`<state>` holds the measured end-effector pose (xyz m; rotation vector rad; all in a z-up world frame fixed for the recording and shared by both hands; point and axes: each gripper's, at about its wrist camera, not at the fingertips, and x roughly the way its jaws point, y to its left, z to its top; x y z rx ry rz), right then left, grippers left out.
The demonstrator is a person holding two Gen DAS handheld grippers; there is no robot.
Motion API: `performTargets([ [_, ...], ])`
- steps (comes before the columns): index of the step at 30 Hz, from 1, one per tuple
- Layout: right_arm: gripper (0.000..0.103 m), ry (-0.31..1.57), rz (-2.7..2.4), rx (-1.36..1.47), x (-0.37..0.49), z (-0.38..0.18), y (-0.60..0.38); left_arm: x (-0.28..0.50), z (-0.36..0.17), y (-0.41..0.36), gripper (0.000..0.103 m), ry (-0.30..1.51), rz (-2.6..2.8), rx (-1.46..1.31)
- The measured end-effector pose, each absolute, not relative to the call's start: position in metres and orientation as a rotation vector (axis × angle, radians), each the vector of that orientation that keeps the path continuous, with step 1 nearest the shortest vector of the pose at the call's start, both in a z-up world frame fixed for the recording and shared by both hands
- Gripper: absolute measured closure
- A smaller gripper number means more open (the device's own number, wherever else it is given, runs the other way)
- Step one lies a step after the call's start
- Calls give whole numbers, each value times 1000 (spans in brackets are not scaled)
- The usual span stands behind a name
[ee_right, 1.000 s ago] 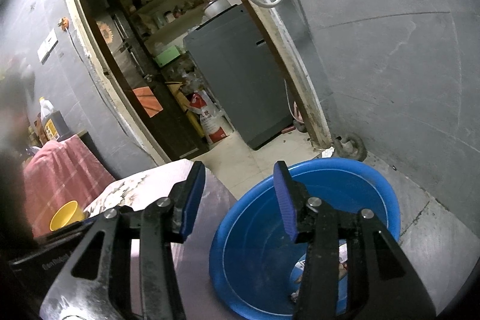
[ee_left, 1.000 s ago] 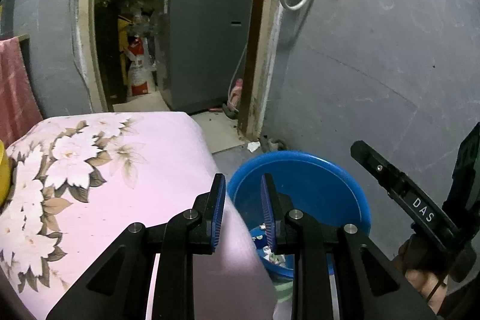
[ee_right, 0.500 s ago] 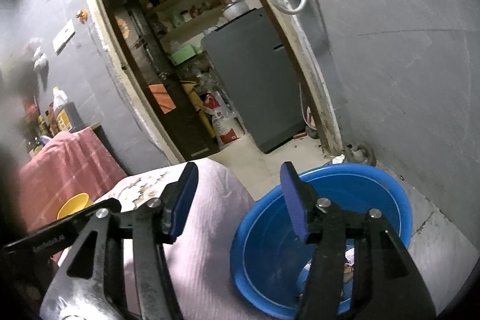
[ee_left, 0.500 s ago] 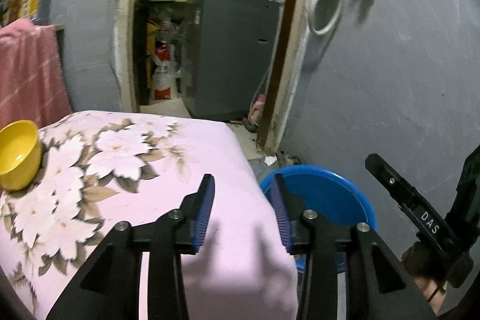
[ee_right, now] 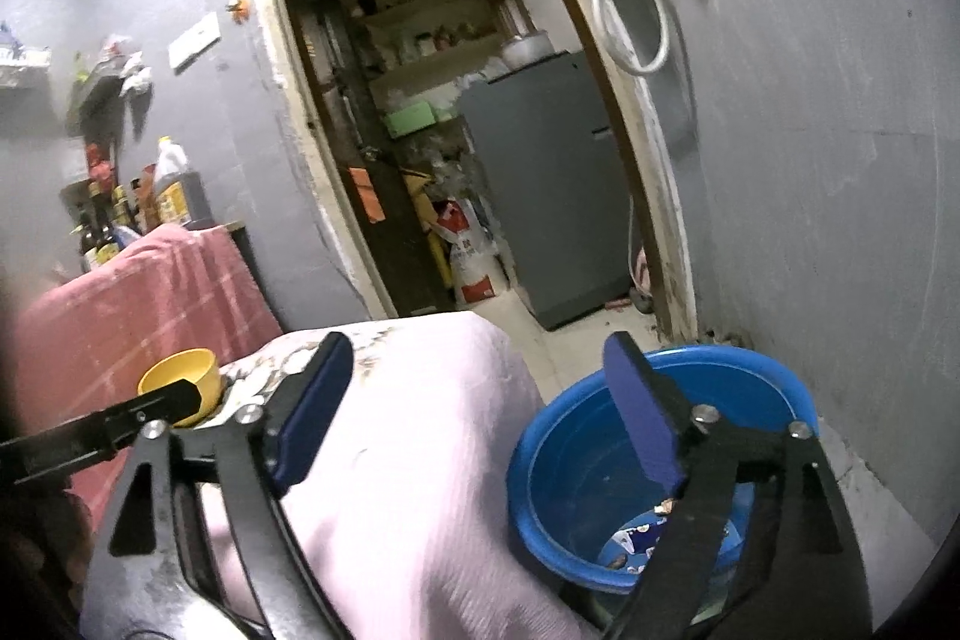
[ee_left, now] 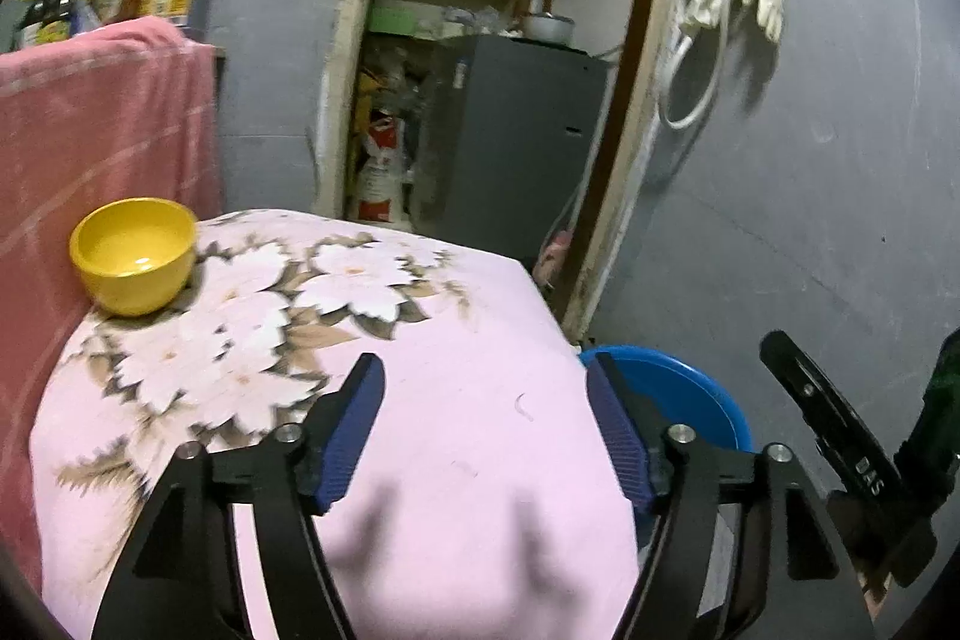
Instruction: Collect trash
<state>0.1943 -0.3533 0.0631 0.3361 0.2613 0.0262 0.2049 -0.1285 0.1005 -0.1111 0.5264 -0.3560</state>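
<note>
Pink floral cloth (ee_left: 456, 340) | right claw (ee_right: 480, 400) arm lettered "DAS" | blue basin (ee_right: 708, 400)

cloth top (ee_left: 456, 388) bare ahead | yellow bowl (ee_left: 133, 263) far-left corner | basin (ee_right: 660, 466) interior seemingly open

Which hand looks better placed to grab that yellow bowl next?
Probably the left. The left hand-held gripper is open over the floral cloth, facing the yellow bowl. The right hand-held gripper sits nearer the blue tub.
</note>
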Motion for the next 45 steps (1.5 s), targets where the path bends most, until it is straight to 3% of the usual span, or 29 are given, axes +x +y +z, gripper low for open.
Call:
performTargets([
  [1, 7, 254, 35, 327, 189, 64, -349, 199, 101, -123, 26, 515, -344, -120],
  [4, 0, 231, 64, 304, 172, 66, -336, 179, 103, -107, 19, 465, -305, -138],
  [10, 0, 188, 110, 246, 136, 67, -309, 137, 101, -77, 7, 394, -224, -131],
  [24, 0, 154, 137, 150, 66, 62, -262, 64, 74, -38, 5, 318, -110, -104],
  [45, 0, 221, 122, 108, 53, 39, -249, 47, 46, -22, 5, 340, -83, -114],
])
